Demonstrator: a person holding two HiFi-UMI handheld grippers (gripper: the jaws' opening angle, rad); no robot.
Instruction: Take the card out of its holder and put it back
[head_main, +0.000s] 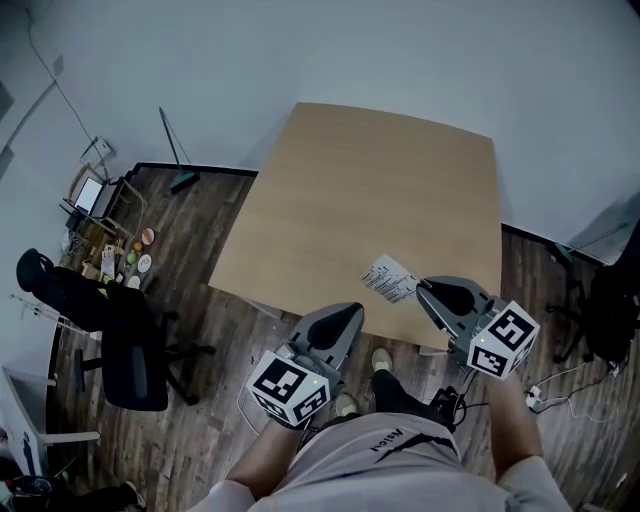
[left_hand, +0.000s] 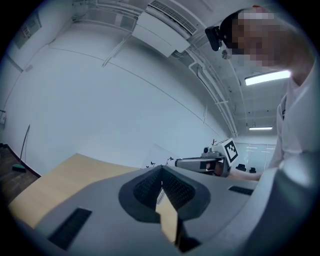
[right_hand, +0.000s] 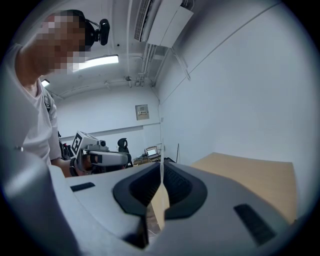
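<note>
A white printed card in its clear holder (head_main: 389, 278) hovers over the near edge of the wooden table (head_main: 360, 190). My right gripper (head_main: 428, 288) is shut on its right edge. In the right gripper view the sheet (right_hand: 161, 145) shows edge-on as a thin upright line rising from between the closed jaws (right_hand: 161, 179). From the left gripper view the clear holder (left_hand: 156, 158) sticks out leftward from the right gripper (left_hand: 186, 162). My left gripper (head_main: 348, 314) hangs below the table's near edge, left of the card, jaws shut (left_hand: 161, 181) with nothing seen between them.
A black office chair (head_main: 132, 345) stands on the dark wood floor at the left, with a cluttered small stand (head_main: 100, 225) behind it. A broom (head_main: 176, 152) leans by the wall. Cables and a plug strip (head_main: 540, 398) lie at the right. My feet (head_main: 382, 362) are under the table edge.
</note>
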